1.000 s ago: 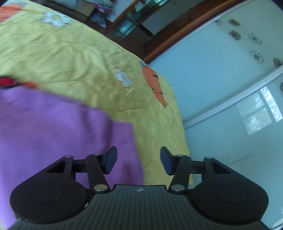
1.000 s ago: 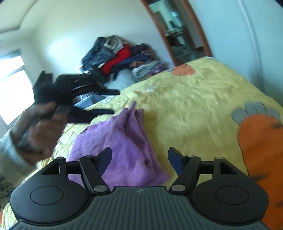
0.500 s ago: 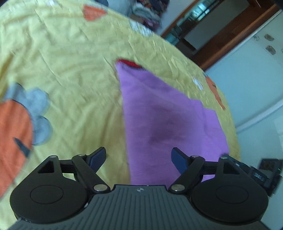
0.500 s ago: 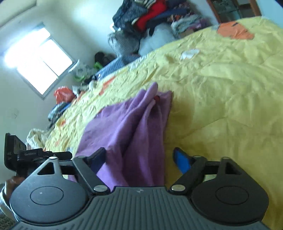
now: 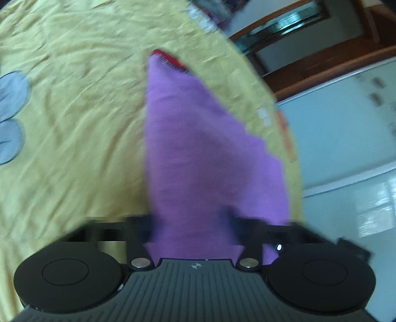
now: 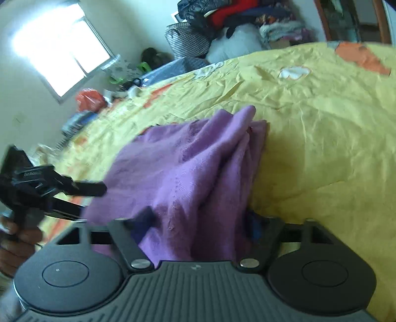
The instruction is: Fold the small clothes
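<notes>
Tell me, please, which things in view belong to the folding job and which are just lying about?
Part of the job:
- purple garment
- left tongs, closing around its edge
- right tongs, closing around its edge
- yellow bedspread, the work surface

Just lying about:
- clothes pile
- checked bag
- orange bag

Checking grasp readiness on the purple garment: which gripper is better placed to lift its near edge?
Near even; slight edge to right. The right gripper straddles a thick bunch of the purple garment, jaws closing. The left gripper is closing over a flatter edge; that view is blurred.
</notes>
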`<state>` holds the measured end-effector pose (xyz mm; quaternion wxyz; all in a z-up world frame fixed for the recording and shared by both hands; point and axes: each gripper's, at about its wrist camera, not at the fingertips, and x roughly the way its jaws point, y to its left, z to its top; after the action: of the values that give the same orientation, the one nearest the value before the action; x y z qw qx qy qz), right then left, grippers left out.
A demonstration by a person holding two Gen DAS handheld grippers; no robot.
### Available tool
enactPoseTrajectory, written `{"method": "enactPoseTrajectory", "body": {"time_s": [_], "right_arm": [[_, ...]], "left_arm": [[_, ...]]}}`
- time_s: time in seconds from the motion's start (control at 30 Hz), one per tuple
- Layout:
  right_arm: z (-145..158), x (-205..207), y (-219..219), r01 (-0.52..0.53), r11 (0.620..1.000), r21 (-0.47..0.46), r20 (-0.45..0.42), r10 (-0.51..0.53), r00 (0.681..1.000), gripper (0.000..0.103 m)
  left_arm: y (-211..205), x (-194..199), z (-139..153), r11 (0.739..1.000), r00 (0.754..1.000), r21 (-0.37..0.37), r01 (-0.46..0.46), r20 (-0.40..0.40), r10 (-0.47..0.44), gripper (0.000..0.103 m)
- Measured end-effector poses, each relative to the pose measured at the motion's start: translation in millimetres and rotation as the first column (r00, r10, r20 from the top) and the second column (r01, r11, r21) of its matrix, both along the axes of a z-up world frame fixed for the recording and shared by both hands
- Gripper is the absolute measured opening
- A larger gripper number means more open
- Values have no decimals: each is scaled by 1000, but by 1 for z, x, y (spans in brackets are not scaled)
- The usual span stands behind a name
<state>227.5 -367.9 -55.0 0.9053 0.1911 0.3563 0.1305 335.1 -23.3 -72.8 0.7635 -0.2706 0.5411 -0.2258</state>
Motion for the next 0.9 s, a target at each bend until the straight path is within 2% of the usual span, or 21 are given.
{"method": "enactPoseTrajectory", "body": {"time_s": [0.07,0.13,0.17,0.23,0.37,0.53,0.63,0.67,0.7,0.73,0.77,0.8,0.83,0.87,0.9], "right_arm": [[2,0,8,5,1000,-12,-20,-5,1000,28],[7,-3,16,9,999,-36,-13,-9,1000,23],[12,-6,22,18,998,-60,-6,-19,1000,21],[24,-13,28,37,998,-50,14,-36,999,20],[57,-34,43,40,999,-25,78,-37,996,20],[97,-69,65,31,999,-5,143,-30,989,20],[113,-103,76,22,998,66,153,-32,988,20],[114,-116,82,39,996,74,149,-50,988,23],[112,-130,87,56,996,75,152,-67,986,24],[106,-139,95,62,997,38,173,-67,983,30],[95,-143,103,74,997,-33,180,-67,981,62],[79,-140,110,98,988,-121,143,-80,987,85],[62,-139,111,156,969,-193,94,-140,986,94],[51,-149,107,224,950,-217,88,-210,974,95],[43,-164,102,238,954,-181,109,-221,969,95]], "left_arm": [[-10,-5,11,993,996,105,50,67,-57,32],[-33,-13,29,959,975,261,111,156,-156,26],[-43,-17,37,941,965,315,127,180,-190,25],[-53,-22,53,919,951,364,150,200,-234,24],[-46,-43,87,910,936,385,151,239,-257,24],[-16,-77,129,922,932,365,132,272,-241,24],[6,-108,146,929,934,344,134,270,-235,24],[12,-119,147,931,935,337,136,266,-233,25],[18,-129,143,932,940,339,129,257,-224,30],[23,-138,134,927,949,354,121,234,-213,41],[27,-147,118,919,961,374,125,185,-206,54],[37,-155,98,917,974,377,127,125,-187,76],[48,-164,79,920,983,375,115,90,-160,76],[60,-173,64,917,988,387,97,75,-136,72],[72,-182,54,918,991,388,77,74,-114,70]]}}
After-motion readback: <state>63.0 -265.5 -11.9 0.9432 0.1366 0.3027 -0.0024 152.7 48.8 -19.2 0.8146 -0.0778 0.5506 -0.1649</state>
